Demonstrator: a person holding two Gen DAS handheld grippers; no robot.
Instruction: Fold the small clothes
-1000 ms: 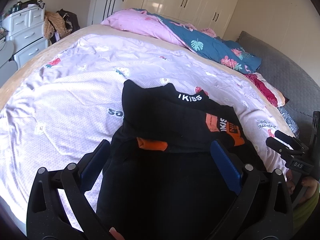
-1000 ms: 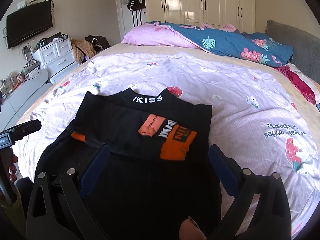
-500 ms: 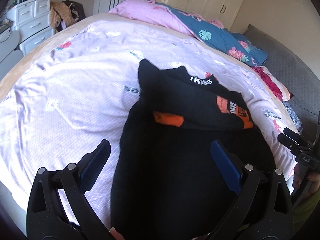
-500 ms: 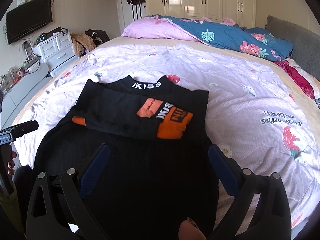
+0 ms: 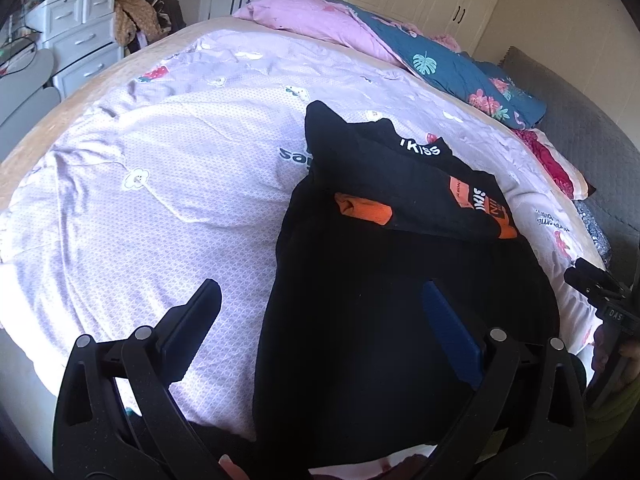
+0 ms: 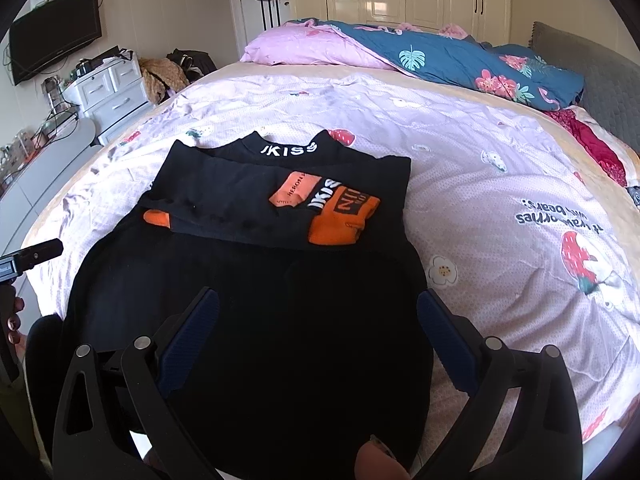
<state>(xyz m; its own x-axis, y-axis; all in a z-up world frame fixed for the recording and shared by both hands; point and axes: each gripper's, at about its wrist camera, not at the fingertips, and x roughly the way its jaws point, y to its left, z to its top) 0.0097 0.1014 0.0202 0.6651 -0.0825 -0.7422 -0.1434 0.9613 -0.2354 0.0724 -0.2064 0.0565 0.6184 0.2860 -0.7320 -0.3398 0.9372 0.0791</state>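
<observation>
black top half folded, hem end next

spread across the near edge of the bed (image 6: 500,168), on the lilac printed sheet (image 5: 168,184): a black top (image 6: 260,320), collar lettered toward the far pillows, hem spilling over the near edge. long axis running from near edge to headboard end, collar pointing away. sleeves with orange cuffs (image 6: 344,220) already laid crosswise over the chest. probably soft, light and limp, likely to sag and drag on the sheet rather than slide; best pinched at the two hem corners, one per gripper, then carried up toward the collar. left gripper (image 5: 320,320) spread wide, empty, hovering over the top's left edge. right gripper (image 6: 318,320) likewise wide apart, nothing between the pads, above the lower body of the top.
</observation>
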